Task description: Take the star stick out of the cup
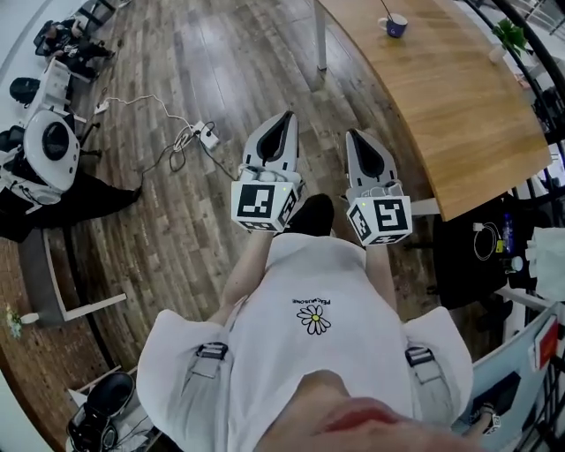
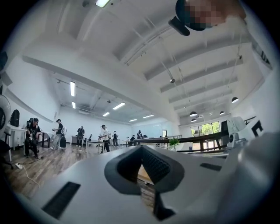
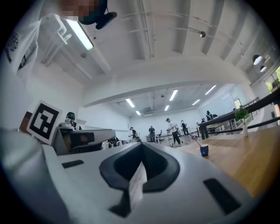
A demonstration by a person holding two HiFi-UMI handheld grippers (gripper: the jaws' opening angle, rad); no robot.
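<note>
2 grippers side by side before person's white shirt (image 1: 309, 353), above wood floor (image 1: 177, 132), well apart from cup.
Left gripper (image 1: 284, 117): jaws closed together, nothing between.
Right gripper (image 1: 356, 137): jaws closed together, empty.
1 blue cup (image 1: 395, 26): upright on wooden table (image 1: 441, 97), far end.
1 star stick (image 1: 386, 10): in cup, leaning; star too small to tell.

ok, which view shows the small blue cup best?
Head view: the small blue cup stands on the curved wooden table, with a thin stick rising from it. The right gripper view shows it smaller, side-on. The left gripper view doesn't show it.
</note>
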